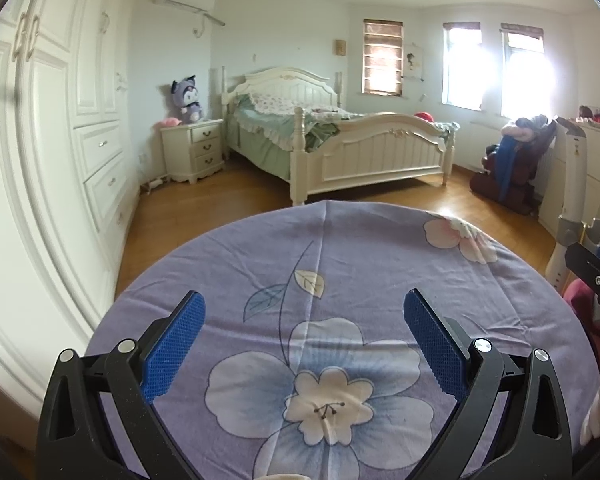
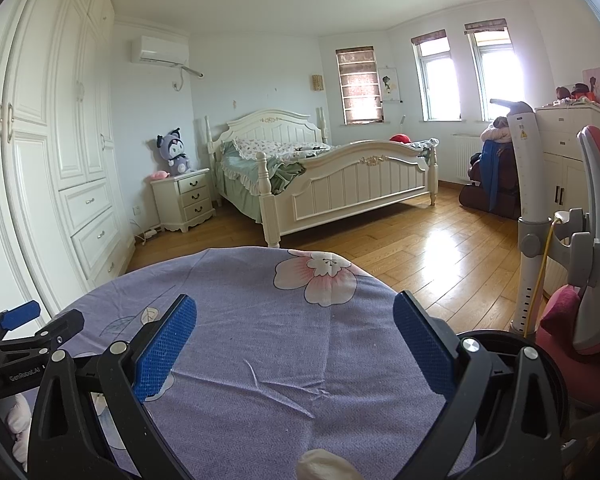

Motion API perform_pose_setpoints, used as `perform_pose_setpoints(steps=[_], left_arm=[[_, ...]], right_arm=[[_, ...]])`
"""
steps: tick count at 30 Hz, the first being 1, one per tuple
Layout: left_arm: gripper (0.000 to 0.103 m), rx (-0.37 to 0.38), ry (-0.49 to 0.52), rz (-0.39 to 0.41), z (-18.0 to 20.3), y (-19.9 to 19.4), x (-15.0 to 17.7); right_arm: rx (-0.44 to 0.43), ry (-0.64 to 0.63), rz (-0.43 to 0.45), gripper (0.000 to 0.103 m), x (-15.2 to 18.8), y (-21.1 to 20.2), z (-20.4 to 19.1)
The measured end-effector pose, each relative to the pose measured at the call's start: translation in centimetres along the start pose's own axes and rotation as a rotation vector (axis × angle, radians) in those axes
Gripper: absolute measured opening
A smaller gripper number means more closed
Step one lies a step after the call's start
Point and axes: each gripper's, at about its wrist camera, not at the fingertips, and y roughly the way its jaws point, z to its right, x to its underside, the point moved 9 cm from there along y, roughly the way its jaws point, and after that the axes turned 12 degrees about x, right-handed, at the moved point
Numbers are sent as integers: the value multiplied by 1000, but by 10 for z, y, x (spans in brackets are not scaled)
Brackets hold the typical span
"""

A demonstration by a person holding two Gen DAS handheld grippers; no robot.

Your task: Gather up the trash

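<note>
At the far left a white wardrobe (image 1: 56, 168) lines the wall, and beyond it a nightstand (image 2: 183, 200) carries a plush toy (image 2: 174, 156) beside the bed (image 2: 340, 184). Nearer, a round table under a purple flowered cloth (image 1: 340, 272) fills the foreground of both views. The left gripper (image 1: 304, 344) hangs just above it with its blue pads spread wide and nothing between them; the right gripper (image 2: 296, 344) is held level beside it, equally splayed and empty. That paired, open hover reads as a ready posture, with both tools poised over the work surface before anything is picked. The trash itself is hard to place: the cloth shows only printed flowers and creases, and the one candidate is a pale rounded lump (image 2: 326, 466) at the bottom edge of the right wrist view, cut off by the frame, possibly crumpled paper. To the right, a pink chair (image 2: 596, 240) is partly cropped, and glare from the windows (image 1: 524, 72) washes out the corner behind it.
</note>
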Motion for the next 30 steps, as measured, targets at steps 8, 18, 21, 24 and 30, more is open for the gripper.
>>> perform_pose_setpoints(steps=[8,18,21,24,30], left_arm=[[98,2,3,-11,3,3,0],[98,6,6,-10,5,3,1],[98,9,5,-14,4,5,0],[98,11,8,-12,5,5,0],[98,16,6,-17,6,5,0]], right_arm=[[1,0,-1,98,0,0,-1],[2,1,-1,98,1,1,-1],[2,1,-2,98,0,1,0],[2,1,0,98,0,1,0],[3,3,0,98,1,2,-1]])
